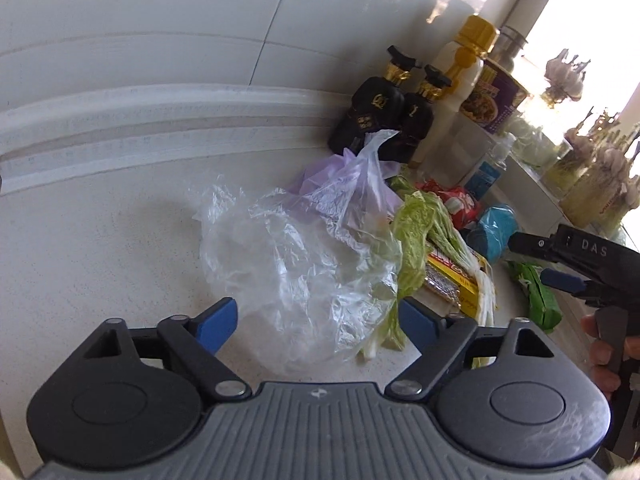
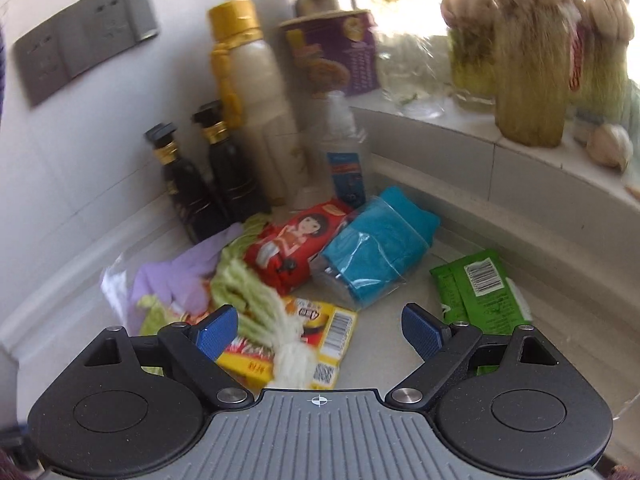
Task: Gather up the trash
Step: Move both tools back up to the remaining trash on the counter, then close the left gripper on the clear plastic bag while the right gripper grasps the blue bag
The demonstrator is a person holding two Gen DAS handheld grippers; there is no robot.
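Observation:
A heap of trash lies on the white counter. In the left wrist view a crumpled clear plastic bag (image 1: 296,264) lies in front of my open left gripper (image 1: 318,320), with a purple bag (image 1: 344,176), cabbage leaves (image 1: 416,232) and a yellow wrapper (image 1: 456,276) beside it. My right gripper (image 1: 556,264) shows at the right edge. In the right wrist view my open right gripper (image 2: 320,332) hovers over the yellow wrapper (image 2: 332,332) and cabbage leaf (image 2: 256,300). A red packet (image 2: 296,244), a blue bagged cloth (image 2: 376,248) and a green packet (image 2: 480,288) lie beyond.
Two dark bottles (image 2: 208,184), a tall cream bottle with a gold cap (image 2: 260,120), a purple can (image 2: 340,56) and a small clear bottle (image 2: 344,152) stand in the corner. Garlic bunches (image 2: 528,60) stand on the windowsill. A wall socket (image 2: 84,36) is at the left.

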